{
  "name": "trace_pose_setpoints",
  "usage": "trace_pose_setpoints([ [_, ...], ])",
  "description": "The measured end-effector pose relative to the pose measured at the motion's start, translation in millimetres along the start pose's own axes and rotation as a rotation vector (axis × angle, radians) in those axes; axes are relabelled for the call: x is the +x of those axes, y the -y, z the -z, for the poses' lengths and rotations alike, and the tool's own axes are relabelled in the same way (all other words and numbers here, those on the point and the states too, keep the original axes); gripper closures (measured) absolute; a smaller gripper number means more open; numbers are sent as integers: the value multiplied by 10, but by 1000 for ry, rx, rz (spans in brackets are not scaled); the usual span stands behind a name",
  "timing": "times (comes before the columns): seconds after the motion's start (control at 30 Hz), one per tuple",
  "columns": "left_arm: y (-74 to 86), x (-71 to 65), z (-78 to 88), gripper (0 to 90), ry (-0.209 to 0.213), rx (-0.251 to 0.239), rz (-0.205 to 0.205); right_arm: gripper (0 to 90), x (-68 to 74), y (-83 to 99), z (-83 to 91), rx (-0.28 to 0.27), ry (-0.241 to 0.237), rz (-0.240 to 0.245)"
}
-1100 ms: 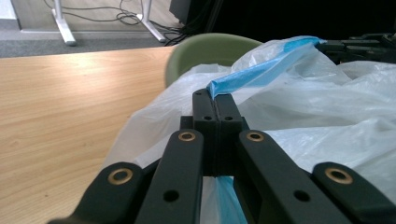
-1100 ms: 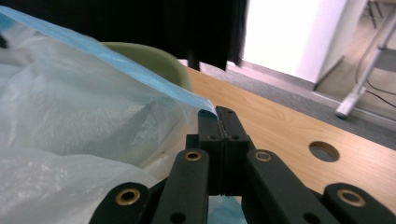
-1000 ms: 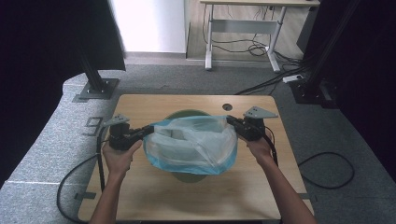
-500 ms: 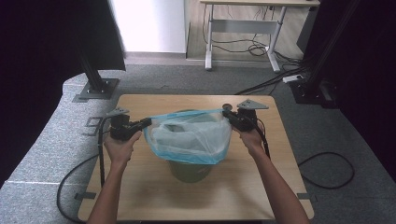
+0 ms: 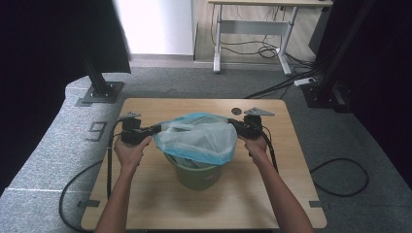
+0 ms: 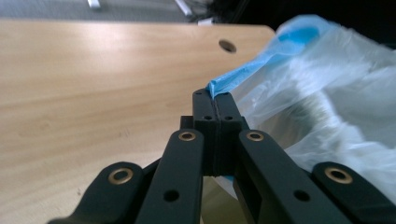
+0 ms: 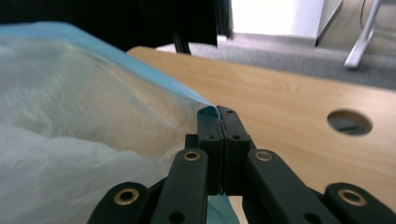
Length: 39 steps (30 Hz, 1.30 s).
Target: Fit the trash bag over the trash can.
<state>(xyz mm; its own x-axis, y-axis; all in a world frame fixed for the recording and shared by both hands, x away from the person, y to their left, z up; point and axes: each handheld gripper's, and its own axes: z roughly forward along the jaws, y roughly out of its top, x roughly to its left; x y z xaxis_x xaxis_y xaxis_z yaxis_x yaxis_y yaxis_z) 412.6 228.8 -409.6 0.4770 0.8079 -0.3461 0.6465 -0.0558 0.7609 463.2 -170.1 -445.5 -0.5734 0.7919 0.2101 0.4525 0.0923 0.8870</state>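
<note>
Bin liner fitting, both grippers engaged.

Left gripper [image 5: 156, 129]: clamped fully on the blue hem of the translucent bin liner [image 5: 197, 138], jaws pressed flat together with only the thin film between them. Same grip confirmed in the left gripper view, left gripper [image 6: 214, 95] pinching the folded hem of the bin liner [image 6: 327, 107] at its corner.

Right gripper [image 5: 232, 122]: likewise closed tight on the opposite side of the hem. In the right gripper view, right gripper [image 7: 218, 112] nipping the blue edge where the bin liner [image 7: 84, 116] runs off to the left.

Held at opposite points of the hem to keep the mouth stretched wide and taut, wide enough to pass over the rim. Gripped at the hem rather than the body to leave the film loose below.

Position of the liner: spread over the top of the green waste bin [image 5: 197, 174], which stands upright near the middle of the wooden surface [image 5: 291, 165]. Bag body draped over the near rim and partly down the near wall. Far rim hidden by the film; probably not yet seated there, though not certain from above.

Next step, as judged: lower both sides evenly and fold the hem outward over the rim. Risk: uneven pull tipping the light bin or tearing the thin film.
</note>
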Motion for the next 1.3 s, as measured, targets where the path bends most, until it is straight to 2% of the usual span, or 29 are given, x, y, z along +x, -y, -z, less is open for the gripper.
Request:
trace_pose_setpoints([
  [0.1, 42, 37, -75, 899, -4, 31, 27, 878, -13, 37, -58, 41, 4, -34],
  [0.23, 144, 94, -123, 900, 0, 44, 46, 880, -25, 97, -101, 80, 11, -38],
  [0.4, 255, 165, -107, 900, 37, 29, 72, 881, -63, 190, -118, 109, 16, -45],
  [0.43, 289, 170, -102, 900, 58, 24, 71, 881, -72, 232, -121, 123, 11, -51],
  [0.73, 321, 142, -85, 899, 80, 11, 69, 881, -79, 300, -78, 123, -10, -50],
  [0.77, 319, 140, -81, 899, 81, 10, 66, 880, -78, 291, -66, 119, -12, -49],
  [0.83, 317, 132, -63, 899, 79, 3, 61, 775, -73, 260, -20, 93, -25, -48],
  [0.87, 317, 132, -63, 899, 79, 3, 61, 775, -73, 260, -20, 93, -25, -48],
  [0.93, 317, 122, -50, 899, 76, -5, 56, 641, -70, 229, 37, 46, 0, -43],
  [1.03, 309, 106, -31, 899, 71, -15, 44, 535, -100, 158, 161, -41, 18, -79],
  [1.2, 286, 78, -17, 899, 71, -27, 36, 467, -191, 90, 306, -135, 19, -133],
  [1.3, 275, 61, -15, 899, 71, -31, 30, 453, -229, 62, 364, -152, 1, -146],
])
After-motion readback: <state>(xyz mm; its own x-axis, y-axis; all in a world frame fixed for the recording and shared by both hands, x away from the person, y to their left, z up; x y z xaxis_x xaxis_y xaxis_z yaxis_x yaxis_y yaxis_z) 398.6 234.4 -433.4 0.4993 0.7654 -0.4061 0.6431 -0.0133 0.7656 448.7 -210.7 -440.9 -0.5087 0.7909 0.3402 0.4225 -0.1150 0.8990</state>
